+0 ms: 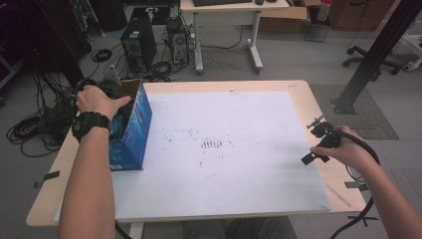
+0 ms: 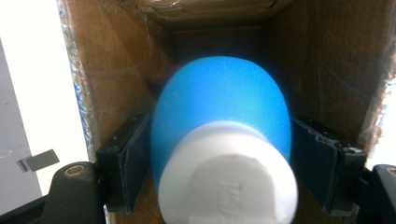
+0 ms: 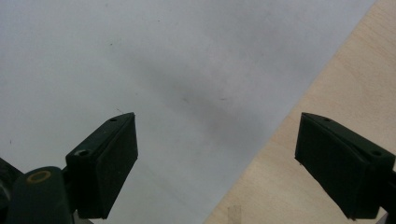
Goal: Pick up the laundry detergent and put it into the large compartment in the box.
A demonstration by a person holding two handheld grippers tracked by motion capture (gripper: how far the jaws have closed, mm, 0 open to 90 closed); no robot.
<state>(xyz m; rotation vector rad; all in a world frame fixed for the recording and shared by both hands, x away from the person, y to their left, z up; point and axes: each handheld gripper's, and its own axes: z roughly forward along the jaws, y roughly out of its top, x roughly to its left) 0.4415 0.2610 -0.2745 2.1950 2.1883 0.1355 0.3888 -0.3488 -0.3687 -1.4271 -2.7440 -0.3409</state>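
the left gripper (image 2: 224,172) was reached into the open blue cardboard box (image 1: 130,130) standing at the left edge of the bench (image 1: 298,89), so the blue plastic bottle with a white cap (image 2: 224,140) could be placed inside. its fingers (image 2: 123,168) were set apart beside the bottle; contact could not be told. the right gripper (image 3: 217,163) was held idle over the white sheet (image 3: 140,56), fingers wide apart and empty.

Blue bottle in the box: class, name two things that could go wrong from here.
The blue bottle lies between the left gripper's pads inside the cardboard box. Whether they press on it is unclear, so it may slip. The walls stand close beside the jaws, which could snag and drag the cardboard box. The open right gripper is not steadying it.
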